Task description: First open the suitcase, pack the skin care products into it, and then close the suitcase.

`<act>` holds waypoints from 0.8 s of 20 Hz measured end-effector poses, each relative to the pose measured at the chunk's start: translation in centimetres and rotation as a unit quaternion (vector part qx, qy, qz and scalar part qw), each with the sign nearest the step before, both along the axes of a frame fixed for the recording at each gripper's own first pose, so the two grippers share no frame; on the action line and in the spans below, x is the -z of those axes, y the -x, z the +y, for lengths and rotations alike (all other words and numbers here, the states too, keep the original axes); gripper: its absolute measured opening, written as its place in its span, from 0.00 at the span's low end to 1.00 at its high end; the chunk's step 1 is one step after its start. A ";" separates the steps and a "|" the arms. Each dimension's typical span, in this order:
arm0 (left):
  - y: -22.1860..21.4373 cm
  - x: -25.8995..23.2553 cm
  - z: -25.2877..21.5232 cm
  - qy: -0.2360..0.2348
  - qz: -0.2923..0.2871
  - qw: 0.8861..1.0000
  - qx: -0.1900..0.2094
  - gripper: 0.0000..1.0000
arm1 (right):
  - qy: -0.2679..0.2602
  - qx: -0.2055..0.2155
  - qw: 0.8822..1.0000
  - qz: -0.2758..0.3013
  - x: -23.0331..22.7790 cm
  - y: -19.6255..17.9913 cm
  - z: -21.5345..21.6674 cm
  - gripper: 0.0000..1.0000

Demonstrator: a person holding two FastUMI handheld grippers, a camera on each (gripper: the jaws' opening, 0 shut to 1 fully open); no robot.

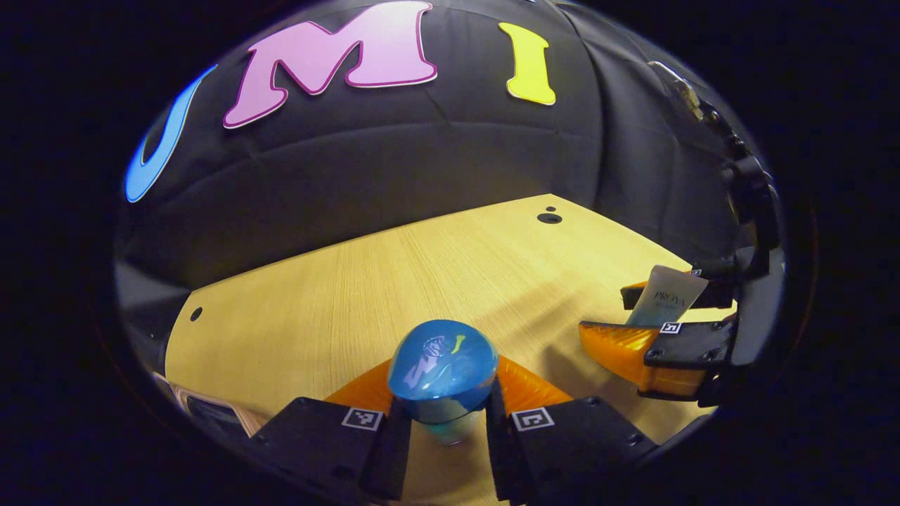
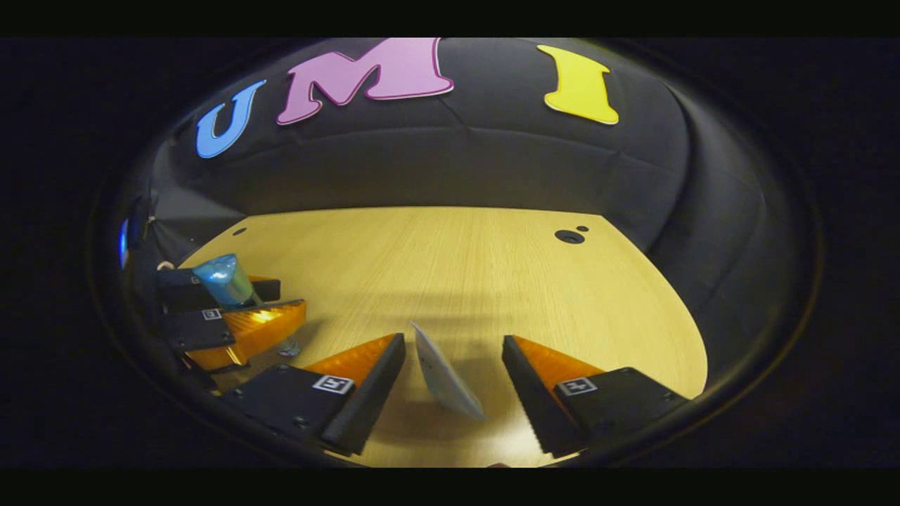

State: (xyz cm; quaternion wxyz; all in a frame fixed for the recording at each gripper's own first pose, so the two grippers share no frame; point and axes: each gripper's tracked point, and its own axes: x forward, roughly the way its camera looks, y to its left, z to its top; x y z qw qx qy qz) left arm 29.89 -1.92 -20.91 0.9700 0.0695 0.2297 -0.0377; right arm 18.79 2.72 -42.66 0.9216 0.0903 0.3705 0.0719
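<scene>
Your left tongs [image 1: 443,414] are clamped on the blue bottle [image 1: 441,372], fingers pressing its lower body on both sides, glossy domed cap sticking up ahead of the tips, all of it lifted off the desk [image 1: 394,281]. From the right gripper view the same bottle [image 2: 223,280] sits tilted in those tongs [image 2: 260,309]. That cap looks slick and hard, so keep the pinch on the body below it, not on the dome; it would likely squirt out. The bottle reads as rigid and light, moderate squeeze should do. Your right tongs [image 2: 453,369] stand wide apart with the white tube [image 2: 444,372] hanging in the gap; neither finger is seen pressing it there. In the left gripper view the tube [image 1: 666,295] stands between those tongs [image 1: 636,316], but I can't tell what's supporting it. The tube is soft and flat, will buckle and slide. Take it across the flat faces near the crimped end, or low by the cap where it's stiffer. The suitcase isn't ahead of either pair; you'll need it open below before letting go.
</scene>
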 end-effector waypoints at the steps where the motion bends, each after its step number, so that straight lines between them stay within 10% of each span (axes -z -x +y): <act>1: -0.1 -0.1 -0.2 -0.001 0.011 1.000 0.005 0.52 | 0.007 0.008 1.000 0.004 -0.4 0.1 -0.5 0.55; 2: 0.1 -0.2 -0.6 0.006 0.027 0.999 0.015 0.51 | 0.009 0.015 1.000 0.000 0.0 -0.4 -0.7 0.27; 5: 1.6 -2.6 -1.9 0.068 0.046 0.995 0.050 0.48 | 0.002 0.027 1.000 0.006 -0.8 0.1 -1.3 0.19; 10: 7.3 -8.4 2.5 0.078 0.079 0.991 0.070 0.48 | -0.022 0.025 0.999 -0.016 -5.6 2.0 0.0 0.19; 16: 14.3 -6.7 13.5 0.046 0.195 0.980 0.005 0.48 | -0.055 0.001 0.997 -0.046 -11.2 4.9 4.6 0.17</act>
